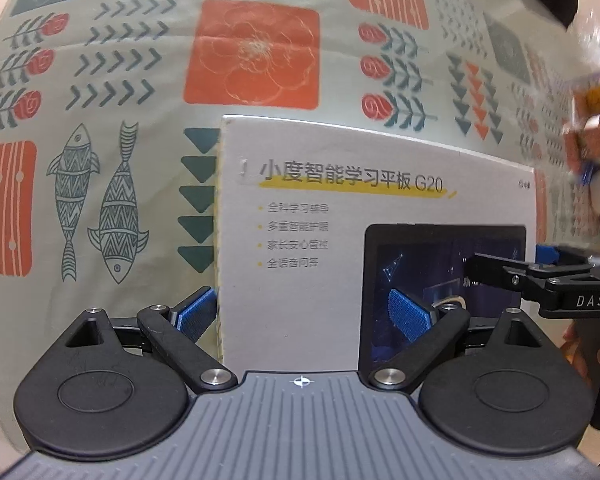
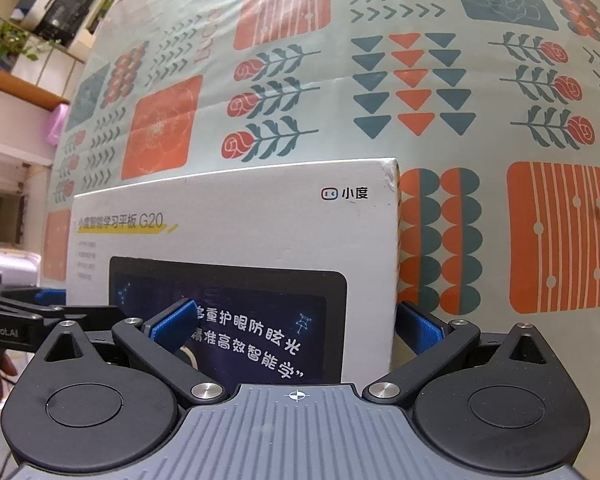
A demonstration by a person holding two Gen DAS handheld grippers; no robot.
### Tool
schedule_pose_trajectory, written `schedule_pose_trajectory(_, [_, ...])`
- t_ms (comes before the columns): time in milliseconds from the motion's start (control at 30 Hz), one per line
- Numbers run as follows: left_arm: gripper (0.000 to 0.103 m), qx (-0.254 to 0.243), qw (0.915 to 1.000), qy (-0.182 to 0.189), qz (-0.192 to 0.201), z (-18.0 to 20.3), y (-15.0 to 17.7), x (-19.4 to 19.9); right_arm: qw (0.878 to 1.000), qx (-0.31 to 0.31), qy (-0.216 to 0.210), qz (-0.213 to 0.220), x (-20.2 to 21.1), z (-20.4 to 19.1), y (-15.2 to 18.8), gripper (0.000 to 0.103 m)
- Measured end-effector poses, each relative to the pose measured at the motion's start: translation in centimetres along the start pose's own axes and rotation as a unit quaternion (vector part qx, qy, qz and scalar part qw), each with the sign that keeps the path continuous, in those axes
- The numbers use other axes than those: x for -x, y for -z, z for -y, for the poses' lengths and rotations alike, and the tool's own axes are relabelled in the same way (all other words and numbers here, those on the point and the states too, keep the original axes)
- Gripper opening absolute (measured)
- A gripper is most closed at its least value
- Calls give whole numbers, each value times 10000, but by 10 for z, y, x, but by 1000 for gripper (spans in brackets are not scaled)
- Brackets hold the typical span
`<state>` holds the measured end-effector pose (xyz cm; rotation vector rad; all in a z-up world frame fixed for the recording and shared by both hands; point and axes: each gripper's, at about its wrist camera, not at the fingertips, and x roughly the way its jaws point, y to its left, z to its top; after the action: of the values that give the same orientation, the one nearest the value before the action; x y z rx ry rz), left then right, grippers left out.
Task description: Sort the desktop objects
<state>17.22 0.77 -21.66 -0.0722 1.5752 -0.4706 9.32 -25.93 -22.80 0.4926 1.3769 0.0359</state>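
A white tablet box (image 1: 300, 184) printed with a dark screen picture lies face-up on the patterned tablecloth (image 1: 100, 80). My left gripper (image 1: 304, 314) is open and straddles the box's left edge. Its left pad (image 1: 194, 314) sits against the box's side and its right pad (image 1: 410, 314) is over the screen picture. In the right wrist view the box (image 2: 236, 208) fills the lower middle. My right gripper (image 2: 296, 324) is open and straddles the right edge, with one pad (image 2: 172, 326) over the picture and the other pad (image 2: 422, 330) just outside the box's side.
Blurred small orange, brown and white objects (image 1: 594, 140) lie at the table's right edge. The other gripper's black body (image 1: 560, 288) crosses the box's right side. Beyond the table's far left are a shelf with a plant (image 2: 4, 40) and a pink item (image 2: 58, 122).
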Motion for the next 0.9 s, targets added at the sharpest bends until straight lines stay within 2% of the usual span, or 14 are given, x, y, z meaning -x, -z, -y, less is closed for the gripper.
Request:
schedule_pose_trajectory(133, [103, 442, 9975, 247, 487, -18, 15, 5, 9998, -1, -38, 206, 1, -1, 4, 103])
schedule_pose_trajectory(200, [103, 708, 9952, 156, 653, -21, 24, 10, 9997, -10, -27, 228, 2, -1, 3, 103])
schedule_pose_trajectory(267, [103, 682, 9934, 9, 922, -17, 33, 23, 9975, 31, 235, 667, 13, -7, 9, 103])
schedule_pose_trajectory(367, [103, 410, 9884, -219, 1447, -6, 51, 53, 9827, 563, 903, 1516, 39, -33, 28, 103])
schedule_pose_trajectory(467, [103, 240, 9803, -607, 1863, 5, 72, 84, 9646, 1131, 1339, 1970, 61, -62, 51, 103])
schedule_pose_trajectory(533, [103, 166, 9773, -877, 1923, 13, 82, 98, 9517, 1390, 1531, 2272, 75, -80, 70, 103])
schedule_pose_trajectory(633, [103, -138, 9642, -1367, 2270, 28, 101, 124, 9319, 1469, 1814, 2777, 95, -100, 99, 103])
schedule_pose_trajectory(700, [103, -236, 9551, -1751, 2377, 39, 111, 136, 9254, 1278, 2125, 2865, 102, -109, 112, 103])
schedule_pose_trajectory(733, [103, -260, 9531, -1875, 2360, 43, 115, 140, 9264, 1176, 2212, 2810, 105, -112, 117, 103])
schedule_pose_trajectory(800, [103, -287, 9560, -1921, 2199, 44, 119, 144, 9420, 950, 2028, 2500, 108, -110, 123, 103])
schedule_pose_trajectory(900, [103, -185, 9696, -1669, 1779, 42, 128, 144, 9669, 373, 1583, 1967, 111, -104, 131, 103])
